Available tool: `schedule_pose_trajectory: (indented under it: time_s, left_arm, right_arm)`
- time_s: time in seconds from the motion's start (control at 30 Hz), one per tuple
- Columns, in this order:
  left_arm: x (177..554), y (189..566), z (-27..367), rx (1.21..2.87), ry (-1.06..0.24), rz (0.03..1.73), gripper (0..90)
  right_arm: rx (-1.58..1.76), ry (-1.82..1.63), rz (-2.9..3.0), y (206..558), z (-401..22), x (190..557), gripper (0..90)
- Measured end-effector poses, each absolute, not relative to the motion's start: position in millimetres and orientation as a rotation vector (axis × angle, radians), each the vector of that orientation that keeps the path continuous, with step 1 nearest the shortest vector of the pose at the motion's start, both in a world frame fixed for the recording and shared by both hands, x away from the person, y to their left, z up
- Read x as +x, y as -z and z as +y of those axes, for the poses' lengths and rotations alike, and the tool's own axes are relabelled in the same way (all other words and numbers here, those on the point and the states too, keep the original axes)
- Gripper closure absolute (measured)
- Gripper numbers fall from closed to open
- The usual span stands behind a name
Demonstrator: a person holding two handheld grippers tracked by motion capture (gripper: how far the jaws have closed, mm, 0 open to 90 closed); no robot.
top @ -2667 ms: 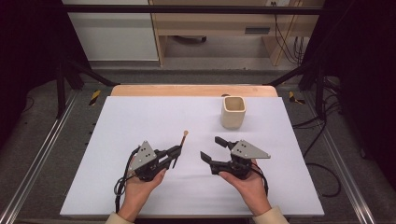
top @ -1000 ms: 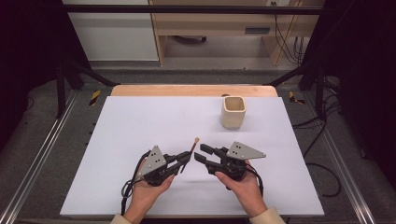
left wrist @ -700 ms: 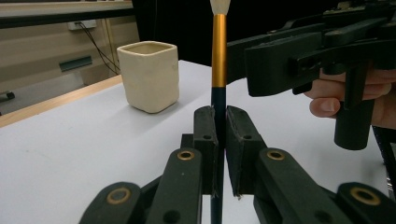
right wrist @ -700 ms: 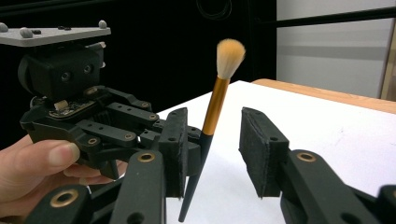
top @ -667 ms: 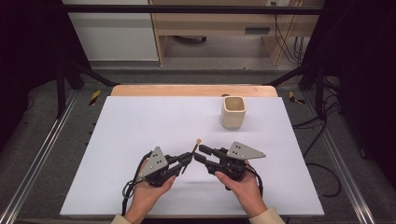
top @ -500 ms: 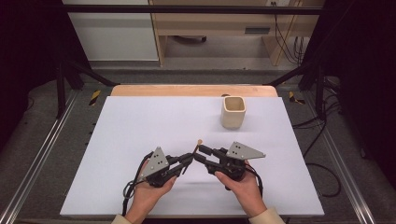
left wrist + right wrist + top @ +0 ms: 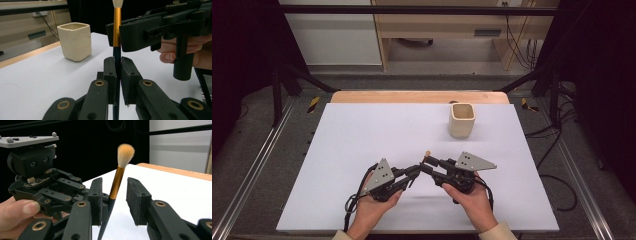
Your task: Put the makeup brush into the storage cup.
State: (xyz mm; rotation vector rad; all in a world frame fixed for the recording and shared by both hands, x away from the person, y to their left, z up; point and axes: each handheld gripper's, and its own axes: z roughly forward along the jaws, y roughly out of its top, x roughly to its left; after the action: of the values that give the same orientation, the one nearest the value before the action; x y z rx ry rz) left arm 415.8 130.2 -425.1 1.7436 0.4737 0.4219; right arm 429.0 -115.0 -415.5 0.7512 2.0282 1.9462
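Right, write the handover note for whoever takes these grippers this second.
Left gripper: shut on the brush, clamping its dark handle, bristles up.
Right gripper: open, jaws either side of the brush's gold ferrule, not yet closed.
Cup: upright and apart at the far right of the white table; inside not visible.
Done: brush lifted and offered across.
Left, probably: close the right gripper, release the left, then perhaps stand the brush in the cup.

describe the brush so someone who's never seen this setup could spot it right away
Start at the white table and go to its near edge, where the left gripper and right gripper meet. The brush stands between their jaws, clamped by the left gripper. Unlike the squat cream cup farther back, it is thin, with a dark handle, gold ferrule and pale fluffy tip.
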Motion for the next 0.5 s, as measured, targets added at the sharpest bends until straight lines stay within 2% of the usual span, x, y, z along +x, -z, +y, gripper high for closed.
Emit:
schedule_pose_trajectory:
  time_s: [0.5]
  left_arm:
    - [413.7,423.8,127.5,1.744,-0.417,0.463,82.7]
  right_arm:
    - [0.741,-1.954,2.018,415.0,-115.6,428.6,71.9]
